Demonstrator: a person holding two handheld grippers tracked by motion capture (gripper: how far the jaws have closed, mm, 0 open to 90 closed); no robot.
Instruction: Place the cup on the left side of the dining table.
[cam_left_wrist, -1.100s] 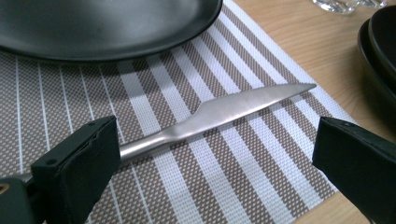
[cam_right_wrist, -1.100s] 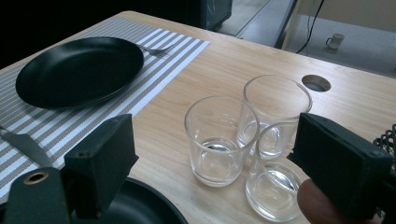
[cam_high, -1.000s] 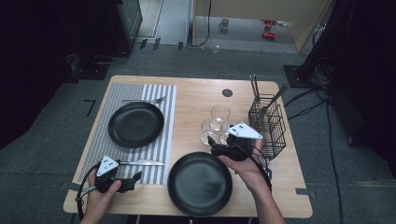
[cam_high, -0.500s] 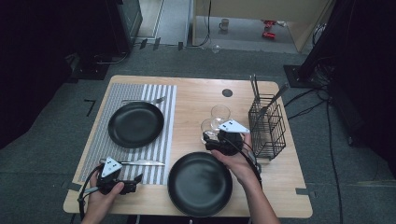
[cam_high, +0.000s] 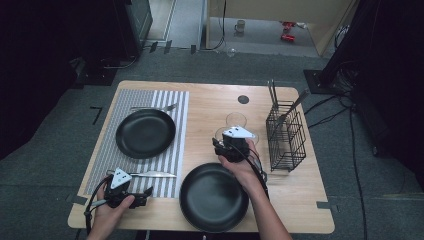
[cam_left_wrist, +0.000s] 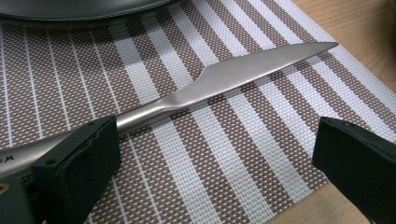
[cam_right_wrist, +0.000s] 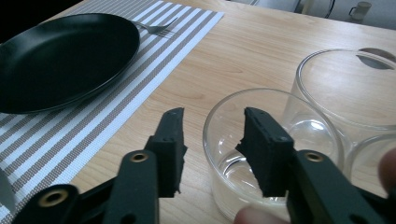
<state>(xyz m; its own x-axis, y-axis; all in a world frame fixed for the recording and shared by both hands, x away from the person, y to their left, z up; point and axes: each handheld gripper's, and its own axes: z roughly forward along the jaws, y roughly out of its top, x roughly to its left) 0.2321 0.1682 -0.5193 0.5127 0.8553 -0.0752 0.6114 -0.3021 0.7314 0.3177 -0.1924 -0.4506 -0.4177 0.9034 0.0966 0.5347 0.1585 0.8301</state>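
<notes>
Several clear glasses stand together at the table's middle. My right gripper (cam_high: 222, 146) (cam_right_wrist: 212, 149) straddles the wall of the nearest glass (cam_right_wrist: 275, 105) (cam_high: 218, 133), one jaw outside the rim and the other inside. Its jaws have just been closing, and a gap still shows between the outer pad and the glass. At the front left, my left gripper (cam_high: 145, 192) (cam_left_wrist: 215, 154) rests open, low over the striped placemat (cam_left_wrist: 261, 135). A table knife (cam_left_wrist: 233, 79) (cam_high: 150, 174) lies on the mat, its handle running under the left jaw.
A black plate (cam_high: 145, 132) sits on the placemat (cam_high: 172, 105) with a fork (cam_high: 155, 107) beyond it. A second black plate (cam_high: 214, 196) lies near the front edge under my right forearm. A black wire basket (cam_high: 286, 135) holding cutlery stands right of the glasses (cam_high: 236, 120).
My right gripper has moved left and down onto the nearest glass, and its jaws have narrowed around the rim. The left gripper and knife have not moved.
</notes>
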